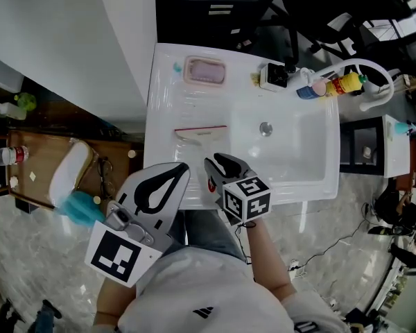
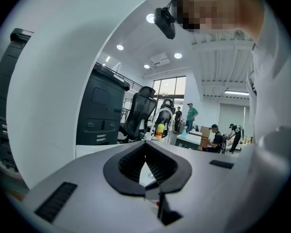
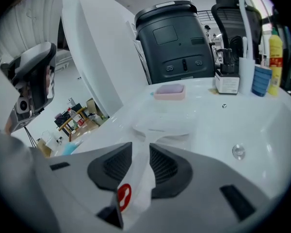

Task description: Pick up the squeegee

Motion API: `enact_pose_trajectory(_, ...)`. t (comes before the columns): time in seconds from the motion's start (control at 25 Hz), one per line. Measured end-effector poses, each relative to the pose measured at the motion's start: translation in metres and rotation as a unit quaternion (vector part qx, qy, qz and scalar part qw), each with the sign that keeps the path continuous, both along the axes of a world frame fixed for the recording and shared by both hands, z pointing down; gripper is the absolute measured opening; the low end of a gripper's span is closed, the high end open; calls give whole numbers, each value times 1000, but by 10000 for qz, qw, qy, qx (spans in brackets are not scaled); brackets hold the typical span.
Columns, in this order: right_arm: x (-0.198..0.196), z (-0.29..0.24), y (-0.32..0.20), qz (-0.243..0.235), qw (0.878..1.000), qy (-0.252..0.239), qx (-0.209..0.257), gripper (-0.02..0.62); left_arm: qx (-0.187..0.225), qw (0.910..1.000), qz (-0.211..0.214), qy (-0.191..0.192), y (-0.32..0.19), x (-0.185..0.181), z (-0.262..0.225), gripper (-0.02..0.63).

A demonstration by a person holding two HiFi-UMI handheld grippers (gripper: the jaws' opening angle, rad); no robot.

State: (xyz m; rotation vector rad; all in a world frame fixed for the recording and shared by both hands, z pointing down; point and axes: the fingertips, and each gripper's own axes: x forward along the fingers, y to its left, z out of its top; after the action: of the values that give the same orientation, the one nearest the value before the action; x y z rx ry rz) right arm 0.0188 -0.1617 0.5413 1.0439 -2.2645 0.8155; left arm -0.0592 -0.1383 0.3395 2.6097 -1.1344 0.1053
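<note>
The squeegee (image 1: 201,134) is lying flat on the ribbed drainboard (image 1: 165,113) of the white sink (image 1: 312,188), at about 9 o'clock from the drain (image 1: 265,127). Its red-edged blade is facing 12 o'clock in the head view and its white handle is running back toward 6 o'clock, toward the person. The right gripper (image 1: 218,161) is reaching in from 6 o'clock, tilted downward, with its marker cube (image 1: 247,200) showing just behind it. In the right gripper view its jaws are standing apart with the squeegee (image 3: 160,126) handle passing between the ribbed pads (image 3: 164,165). The handle's red-marked end is sitting deep in the gripper's (image 3: 140,149) throat, and the pads are not visibly squeezing it. The left gripper (image 1: 183,166) is hovering over the near rim at about 7 o'clock from the squeegee. Its own view is showing the tongs (image 2: 145,147) closed tip to tip, with nothing caught between them. A pink soap dish (image 1: 205,70) is sitting at 12 o'clock from the squeegee, and a yellow bottle (image 1: 345,84) is lying at about 2 o'clock, by the sink's far corner.
</note>
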Motion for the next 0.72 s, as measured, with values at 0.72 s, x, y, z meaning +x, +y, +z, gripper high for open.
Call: enact_pose_trajectory(0.72, -6, 18, -4, 15, 9986, 0, -532, 135, -117, 9999, -83, 5, -9, -3, 6, 12)
